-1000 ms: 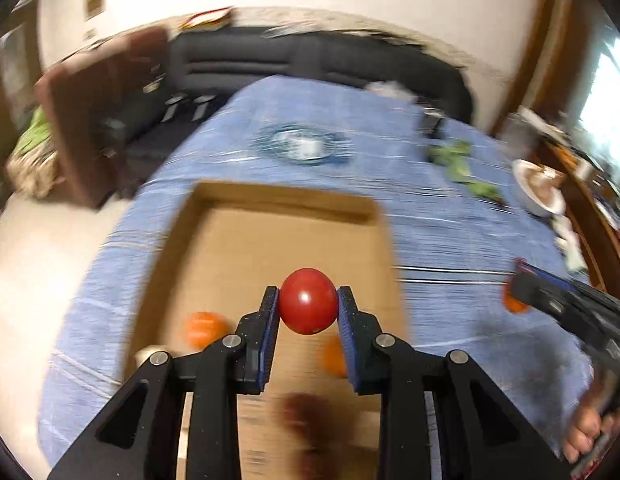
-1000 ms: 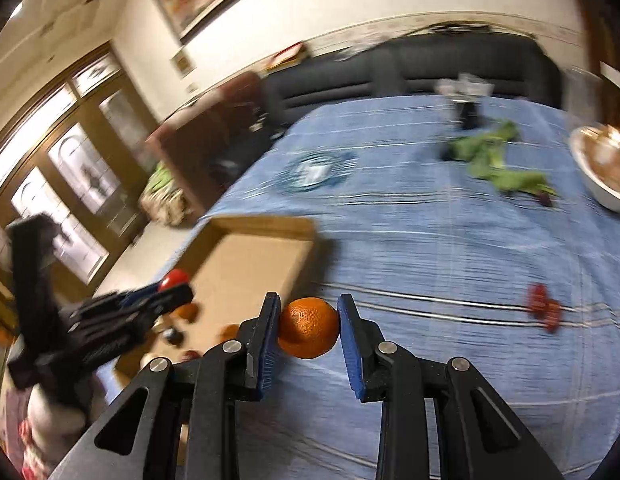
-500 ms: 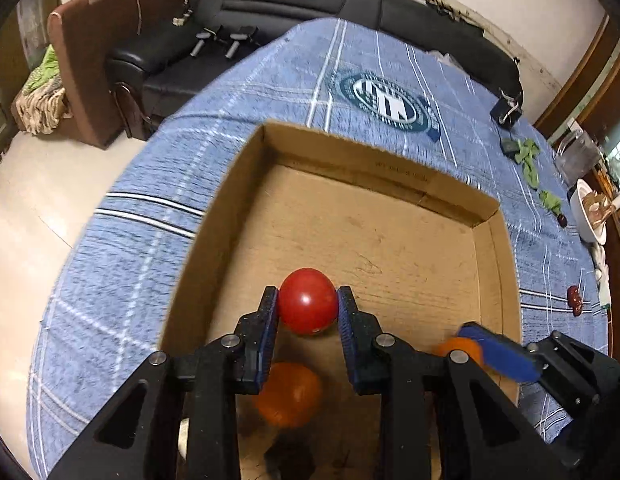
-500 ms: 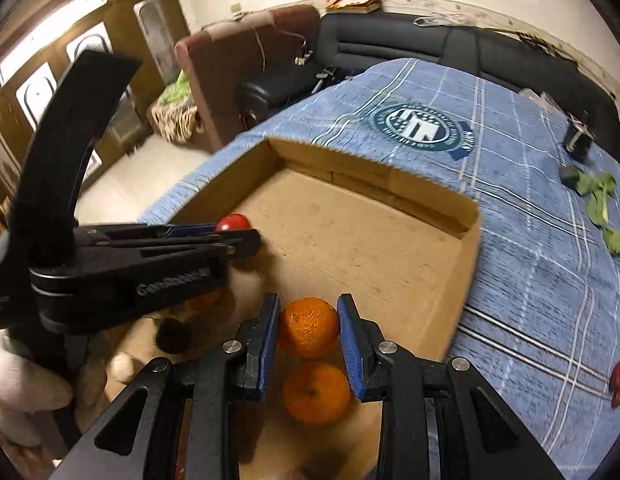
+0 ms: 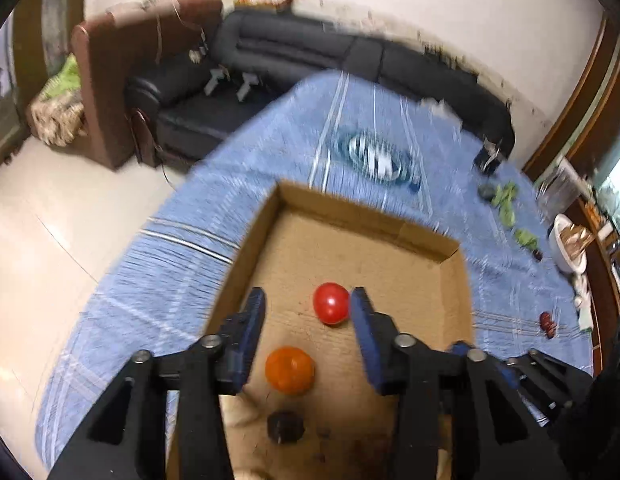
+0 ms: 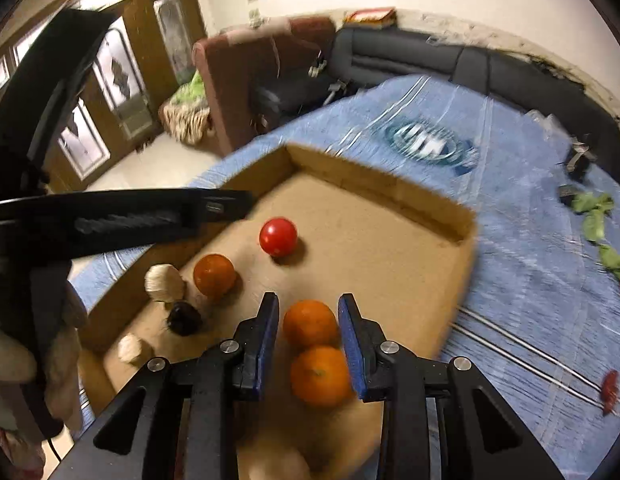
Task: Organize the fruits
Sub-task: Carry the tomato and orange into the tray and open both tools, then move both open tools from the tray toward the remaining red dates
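A shallow cardboard box [image 5: 390, 224] [image 6: 374, 184] lies on the blue tablecloth. My left gripper [image 5: 307, 312] is open above it; a red tomato [image 5: 330, 303] [image 6: 278, 237] rests on the box floor beside its right finger. An orange [image 5: 289, 369] [image 6: 214, 274] lies nearer. My right gripper [image 6: 308, 322] is open over the box, with two oranges [image 6: 310, 322] [image 6: 320, 375] lying between its fingers. The left gripper's arm [image 6: 121, 220] crosses the right wrist view at left.
A dark round fruit [image 6: 184, 318] [image 5: 285, 426] and pale garlic bulbs [image 6: 164, 281] lie in the box's near end. Green leaves [image 6: 594, 216], red bits [image 6: 610, 390] and a white bowl [image 5: 568, 248] sit on the cloth at right. A black sofa [image 5: 310, 56] stands behind.
Both grippers have opened. The tomato and the orange have dropped onto the box floor, and both grippers have pulled back a little.
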Motion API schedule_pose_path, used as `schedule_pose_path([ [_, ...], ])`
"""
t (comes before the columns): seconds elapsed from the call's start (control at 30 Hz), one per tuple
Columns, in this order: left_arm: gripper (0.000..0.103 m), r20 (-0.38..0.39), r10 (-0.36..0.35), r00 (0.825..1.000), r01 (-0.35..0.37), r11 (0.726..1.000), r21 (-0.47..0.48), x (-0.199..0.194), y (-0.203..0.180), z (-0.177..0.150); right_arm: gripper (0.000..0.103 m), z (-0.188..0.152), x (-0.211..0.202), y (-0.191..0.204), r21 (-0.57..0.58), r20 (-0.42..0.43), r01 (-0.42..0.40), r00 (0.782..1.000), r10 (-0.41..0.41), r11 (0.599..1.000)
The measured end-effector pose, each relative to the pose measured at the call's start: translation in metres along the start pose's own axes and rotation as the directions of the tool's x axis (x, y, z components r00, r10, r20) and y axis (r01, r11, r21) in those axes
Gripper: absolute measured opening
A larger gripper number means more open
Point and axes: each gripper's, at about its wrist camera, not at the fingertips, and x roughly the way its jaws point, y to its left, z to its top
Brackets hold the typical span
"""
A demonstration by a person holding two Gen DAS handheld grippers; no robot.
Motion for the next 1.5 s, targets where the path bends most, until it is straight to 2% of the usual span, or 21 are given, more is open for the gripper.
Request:
schedule_pose_path([
  [0.07,0.059,0.064,-0.003,0.998,0.003,1.0,0.0,-0.028,-0.005,-0.006,0.035,-0.009,-0.031,-0.014,0.043,0.052,0.004,0.999,-0.006,0.999],
  [0.1,0.061,0.091,-0.017,0.996,0.017,1.0,-0.004,-0.042,-0.009,-0.011,0.037,-0.015,-0.047,-0.023,0.071,0.076,0.012,0.997,-0.017,0.997],
  [0.2,0.062,0.147,-0.065,0.987,0.067,0.998,-0.004,-0.073,-0.025,-0.025,0.038,-0.035,-0.09,-0.049,0.143,0.124,0.044,0.99,-0.062,0.989],
  [0.33,0.063,0.189,-0.138,0.972,0.135,0.99,0.03,-0.109,-0.056,-0.05,0.038,-0.059,-0.148,-0.083,0.22,0.171,0.131,0.97,-0.17,0.967],
  [0.47,0.064,0.212,-0.226,0.951,0.221,0.974,0.047,-0.139,-0.083,-0.071,0.038,-0.085,-0.216,-0.116,0.317,0.223,0.196,0.936,-0.273,0.928],
  [0.53,0.065,0.231,-0.259,0.938,0.249,0.966,0.072,-0.158,-0.098,-0.081,0.038,-0.097,-0.252,-0.127,0.351,0.254,0.227,0.911,-0.325,0.909],
  [0.7,0.072,0.288,-0.303,0.908,0.276,0.952,0.133,-0.2,-0.124,-0.101,0.039,-0.111,-0.33,-0.132,0.367,0.338,0.309,0.834,-0.435,0.877],
  [0.8,0.077,0.318,-0.304,0.898,0.263,0.95,0.167,-0.215,-0.135,-0.108,0.044,-0.109,-0.355,-0.133,0.37,0.375,0.331,0.802,-0.466,0.868],
  [0.87,0.079,0.316,-0.301,0.9,0.257,0.951,0.173,-0.216,-0.136,-0.109,0.048,-0.107,-0.362,-0.136,0.384,0.387,0.328,0.791,-0.473,0.863],
  [0.93,0.079,0.296,-0.295,0.909,0.253,0.952,0.171,-0.209,-0.138,-0.11,0.05,-0.109,-0.356,-0.141,0.397,0.377,0.316,0.8,-0.467,0.862],
  [1.03,0.079,0.26,-0.249,0.933,0.212,0.964,0.163,-0.189,-0.14,-0.111,0.05,-0.114,-0.324,-0.154,0.414,0.308,0.29,0.847,-0.433,0.863],
  [1.17,0.079,0.231,-0.179,0.956,0.141,0.975,0.171,-0.16,-0.145,-0.112,0.05,-0.123,-0.283,-0.162,0.429,0.238,0.272,0.886,-0.399,0.861],
  [1.33,0.079,0.214,-0.129,0.968,0.085,0.975,0.204,-0.134,-0.161,-0.11,0.05,-0.131,-0.241,-0.159,0.427,0.19,0.243,0.917,-0.35,0.871],
  [1.43,0.086,0.218,-0.062,0.974,0.008,0.971,0.24,-0.122,-0.174,-0.112,0.05,-0.13,-0.217,-0.154,0.404,0.166,0.238,0.931,-0.326,0.883],
  [1.5,0.086,0.206,-0.062,0.977,0.006,0.966,0.26,-0.116,-0.18,-0.114,0.05,-0.13,-0.206,-0.153,0.397,0.152,0.227,0.939,-0.308,0.889],
])
